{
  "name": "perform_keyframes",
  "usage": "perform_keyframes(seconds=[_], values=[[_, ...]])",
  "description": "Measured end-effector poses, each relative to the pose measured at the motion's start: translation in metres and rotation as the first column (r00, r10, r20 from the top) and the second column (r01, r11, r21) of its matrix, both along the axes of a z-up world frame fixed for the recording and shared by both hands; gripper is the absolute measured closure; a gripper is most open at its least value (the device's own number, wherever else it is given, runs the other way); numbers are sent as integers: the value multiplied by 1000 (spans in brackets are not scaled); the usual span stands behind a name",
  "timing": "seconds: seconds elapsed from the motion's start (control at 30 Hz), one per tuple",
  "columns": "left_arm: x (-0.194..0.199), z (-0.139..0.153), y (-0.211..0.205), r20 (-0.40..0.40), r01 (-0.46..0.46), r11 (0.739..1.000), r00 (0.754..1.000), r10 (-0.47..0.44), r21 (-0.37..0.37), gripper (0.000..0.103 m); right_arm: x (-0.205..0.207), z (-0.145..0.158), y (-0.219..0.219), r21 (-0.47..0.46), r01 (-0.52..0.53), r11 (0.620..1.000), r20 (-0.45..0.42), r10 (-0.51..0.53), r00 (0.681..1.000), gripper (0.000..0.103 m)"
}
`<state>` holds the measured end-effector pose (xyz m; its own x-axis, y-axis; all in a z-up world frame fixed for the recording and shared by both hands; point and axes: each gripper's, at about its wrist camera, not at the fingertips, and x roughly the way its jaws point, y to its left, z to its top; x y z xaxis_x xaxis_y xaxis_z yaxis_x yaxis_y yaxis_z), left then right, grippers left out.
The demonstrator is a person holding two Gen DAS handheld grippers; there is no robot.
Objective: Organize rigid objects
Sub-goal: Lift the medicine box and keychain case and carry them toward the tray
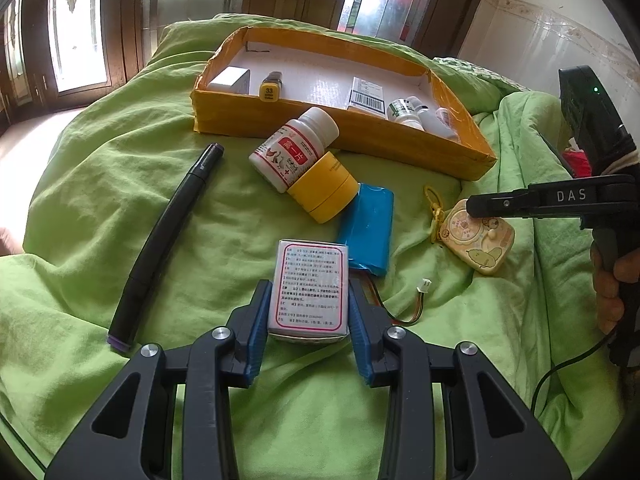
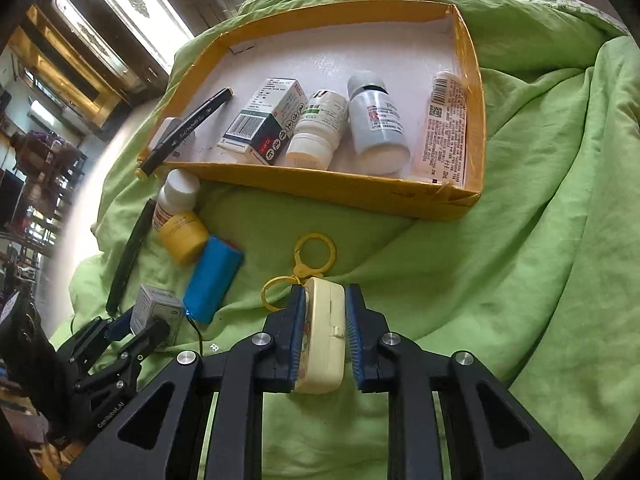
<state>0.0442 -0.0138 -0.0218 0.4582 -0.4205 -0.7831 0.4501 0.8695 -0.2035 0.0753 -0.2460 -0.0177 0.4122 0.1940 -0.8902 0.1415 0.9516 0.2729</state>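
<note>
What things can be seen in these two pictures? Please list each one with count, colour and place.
tray: 1, yellow, on blanket
blanket: 1, green, under everything
bottles in tray: 3, white, lying
barcode box: 1, in tray
marker in tray: 1, black
long marker: 1, black, on blanket
loose bottle: 1, white, against jar
jar: 1, yellow
battery pack: 1, blue
medicine box: 1, white, in left gripper
keychain case: 1, cream, in right gripper

left gripper (image 1: 308,316) clamped, right gripper (image 2: 323,336) clamped
</note>
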Motion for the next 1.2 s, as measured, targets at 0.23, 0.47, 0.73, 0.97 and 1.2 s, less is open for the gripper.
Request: perform_keyframes(seconds=[0.23, 0.47, 0.73, 0.97, 1.2], values=[[1, -3, -1, -7, 3, 1000, 1000, -3, 11, 69, -3, -8, -15, 261, 40, 964, -44, -29, 999, 83], [0, -3, -1, 2, -2, 1000, 1000, 2, 13, 69, -3, -18, -2, 235, 67, 970, -88, -47, 995, 83], [0, -2, 1, 9, -18, 1000, 1000, 18, 8, 69, -1, -10, 7, 169, 38, 985, -59, -29, 998, 84], [2, -2, 5, 3, -32, 999, 999, 32, -21, 69, -1, -12, 8, 178, 46, 983, -57, -36, 998, 84], [10, -7, 2, -2, -45, 999, 999, 45, -22, 67, -4, -10, 5, 172, 48, 984, -49, -40, 998, 84]])
